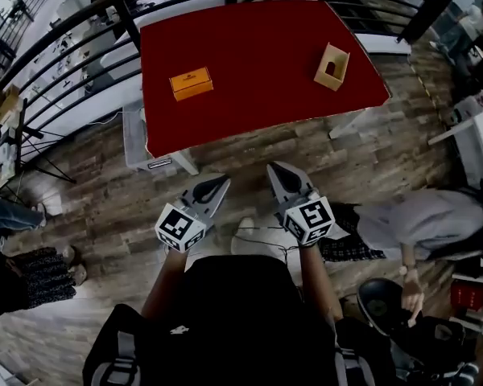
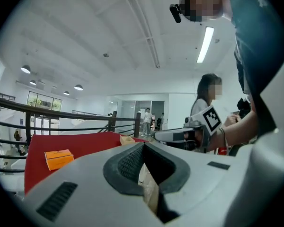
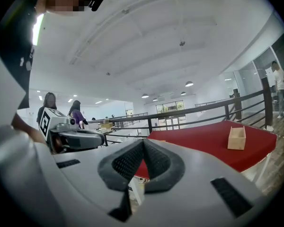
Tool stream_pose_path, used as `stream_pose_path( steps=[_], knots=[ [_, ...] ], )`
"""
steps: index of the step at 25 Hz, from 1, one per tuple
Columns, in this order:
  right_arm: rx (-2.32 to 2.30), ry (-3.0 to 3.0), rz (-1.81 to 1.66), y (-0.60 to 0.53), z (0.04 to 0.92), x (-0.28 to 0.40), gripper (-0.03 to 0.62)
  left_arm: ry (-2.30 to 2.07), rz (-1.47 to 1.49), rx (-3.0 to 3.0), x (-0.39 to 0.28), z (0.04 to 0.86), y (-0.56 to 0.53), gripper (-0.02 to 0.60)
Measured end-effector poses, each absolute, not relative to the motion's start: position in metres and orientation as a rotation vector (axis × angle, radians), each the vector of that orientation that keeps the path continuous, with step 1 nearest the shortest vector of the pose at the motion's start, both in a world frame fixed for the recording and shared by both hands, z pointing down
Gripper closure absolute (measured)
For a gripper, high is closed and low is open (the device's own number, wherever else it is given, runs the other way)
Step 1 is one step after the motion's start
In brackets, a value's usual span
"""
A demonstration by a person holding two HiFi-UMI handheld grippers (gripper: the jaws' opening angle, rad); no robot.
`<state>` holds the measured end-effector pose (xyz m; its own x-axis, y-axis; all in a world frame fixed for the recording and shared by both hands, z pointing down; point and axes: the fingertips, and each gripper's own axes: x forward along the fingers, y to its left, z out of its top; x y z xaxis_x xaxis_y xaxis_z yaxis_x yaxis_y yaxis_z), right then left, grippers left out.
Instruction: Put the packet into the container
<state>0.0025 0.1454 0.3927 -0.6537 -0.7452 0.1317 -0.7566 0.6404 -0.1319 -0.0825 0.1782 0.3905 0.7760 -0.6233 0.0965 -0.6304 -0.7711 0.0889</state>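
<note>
The left tool [image 1: 222,181] has its jaws pressed together with nothing between them. The right tool [image 1: 274,169] is pressed together the same way and is also empty. Both are held in front of the person's body, side by side but apart. They point toward the bench [image 1: 258,95] and stand over the floor [image 1: 105,191], short of the bench's near edge and touching nothing.

The floor is made of dark wooden planks. The bench beyond it has a flat deep red top on pale legs. A black metal railing [image 1: 72,39] curves around the far and left sides of the bench, and past it lies a bright white hall with ceiling lights. A person in grey [image 1: 419,223] is low at the right.

The packet [image 1: 191,84] is a small orange rectangular box lying flat on the left part of the bench. The container [image 1: 332,67] is an open box of pale wood on the right part, well apart from the packet.
</note>
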Motion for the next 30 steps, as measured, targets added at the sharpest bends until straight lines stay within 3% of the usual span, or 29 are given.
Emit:
stream_pose_path(
  steps=[19,30],
  knots=[
    [1.324,-2.784,0.372,0.021,0.420,0.038,0.572,-1.014,0.175,2.836,-0.061,0.410,0.043,0.572],
    [1.247,-2.747,0.365,-0.100,0.433,-0.009,0.572,-1.022,0.161,2.768,-0.106,0.439,-0.079,0.572]
  ],
)
